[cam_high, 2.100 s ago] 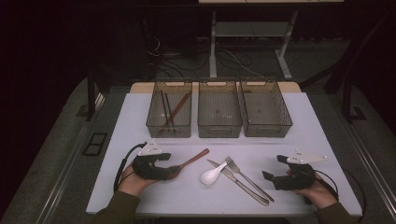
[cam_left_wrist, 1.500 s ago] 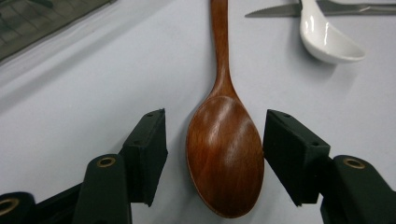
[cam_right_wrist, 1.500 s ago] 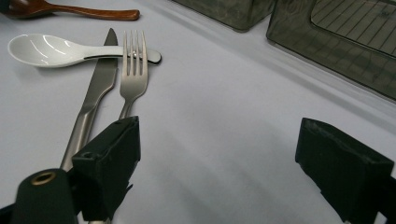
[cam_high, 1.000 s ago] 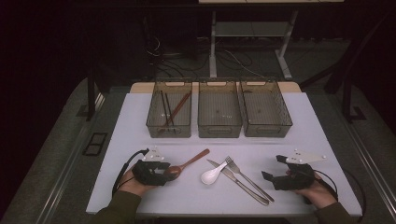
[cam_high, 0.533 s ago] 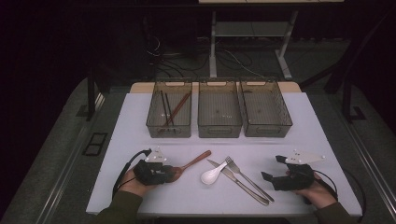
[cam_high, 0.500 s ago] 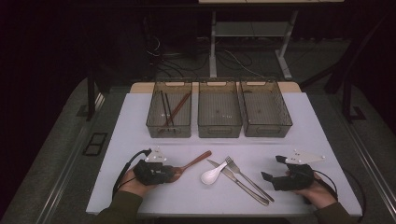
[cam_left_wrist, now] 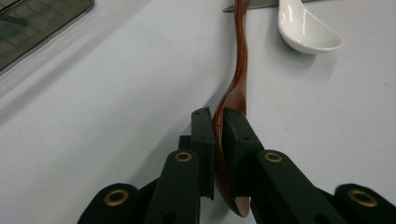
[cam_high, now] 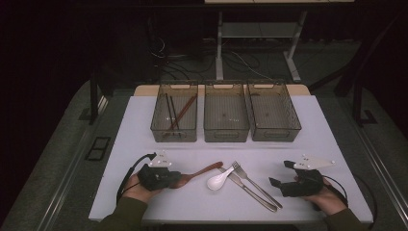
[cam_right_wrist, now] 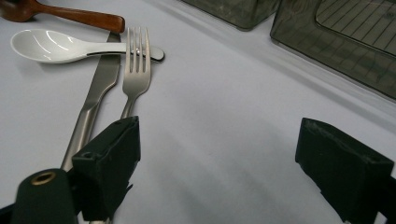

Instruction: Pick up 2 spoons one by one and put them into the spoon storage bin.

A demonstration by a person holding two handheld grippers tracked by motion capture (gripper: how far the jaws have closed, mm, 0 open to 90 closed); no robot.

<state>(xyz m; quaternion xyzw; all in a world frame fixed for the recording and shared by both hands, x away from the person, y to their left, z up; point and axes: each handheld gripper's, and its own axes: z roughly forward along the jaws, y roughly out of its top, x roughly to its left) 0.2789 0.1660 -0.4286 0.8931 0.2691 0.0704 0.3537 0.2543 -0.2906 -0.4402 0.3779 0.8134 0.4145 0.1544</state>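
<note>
**Left jaws shut on the wooden spoon's bowl**

Closing over the past second, the left hand-held gripper (cam_left_wrist: 218,140) now has its jaws clamped on the bowl end of the wooden spoon (cam_left_wrist: 239,79), where two seconds back they stood open beside it; neither hand has shifted place. Both pads press the bowl's edges, and the spoon lies on the worktop (cam_high: 144,125) at its near left. Its long axis runs straight away from the jaws, the handle pointing toward the white ceramic spoon (cam_high: 219,180), the knife (cam_high: 250,190) and the fork (cam_high: 255,180). In the high view it slants up and to the right. The right hand-held gripper (cam_high: 284,180) rests well apart at the far right, jaws spread wide and empty. The left hand is clearly nearer. The bin with chopsticks (cam_high: 175,115) sits directly behind, so a lift would probably carry the handle forward.
</note>
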